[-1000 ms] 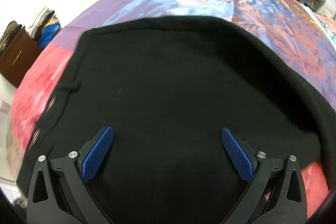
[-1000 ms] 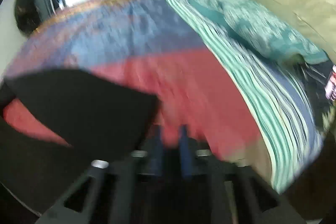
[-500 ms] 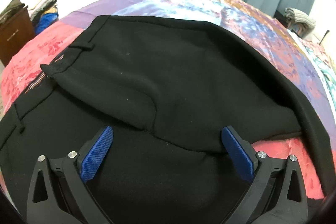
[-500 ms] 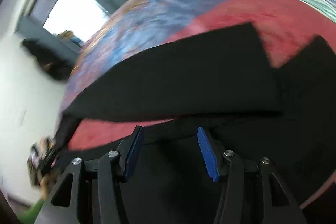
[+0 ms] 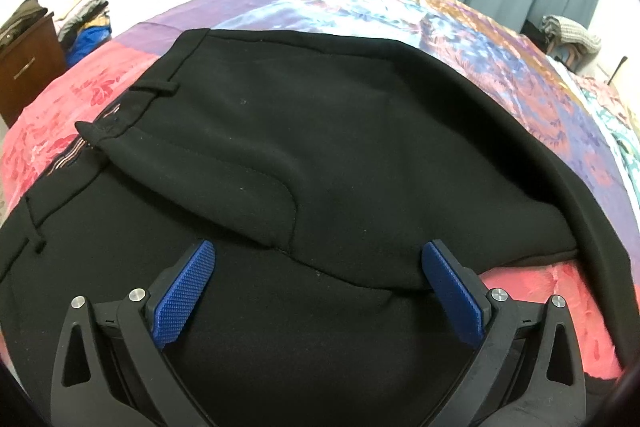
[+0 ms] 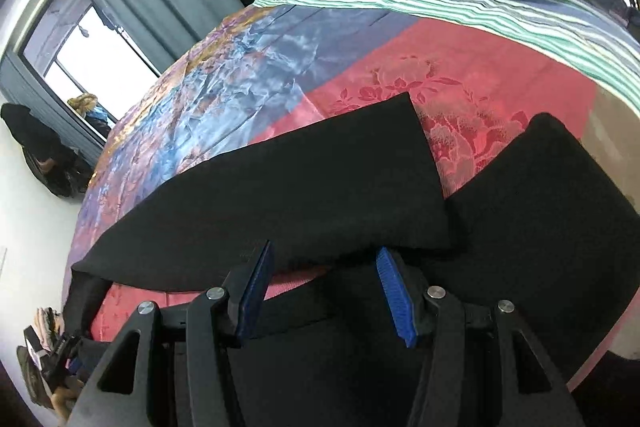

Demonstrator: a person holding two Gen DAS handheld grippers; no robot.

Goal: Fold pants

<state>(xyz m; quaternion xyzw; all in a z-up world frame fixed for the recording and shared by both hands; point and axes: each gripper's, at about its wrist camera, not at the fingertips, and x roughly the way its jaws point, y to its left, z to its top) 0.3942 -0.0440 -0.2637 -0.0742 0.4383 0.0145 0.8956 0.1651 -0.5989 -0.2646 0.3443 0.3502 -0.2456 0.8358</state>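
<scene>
Your left gripper (image 5: 318, 267) hangs over the pants (image 5: 320, 131) at the waist end, jaws wide apart and holding nothing. The pants lie on the bed (image 5: 360, 7), one half laid over the other at the seat, so a first lengthwise fold looks begun. Your right gripper (image 6: 322, 279) sits above the legs, jaws apart too, empty. The two leg ends (image 6: 360, 163) are splayed, not stacked; aligning them and folding crosswise remain. No readable label shows

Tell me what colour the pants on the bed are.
Plain black pants, seen best in the left wrist view, spread over the patterned bedspread.
</scene>
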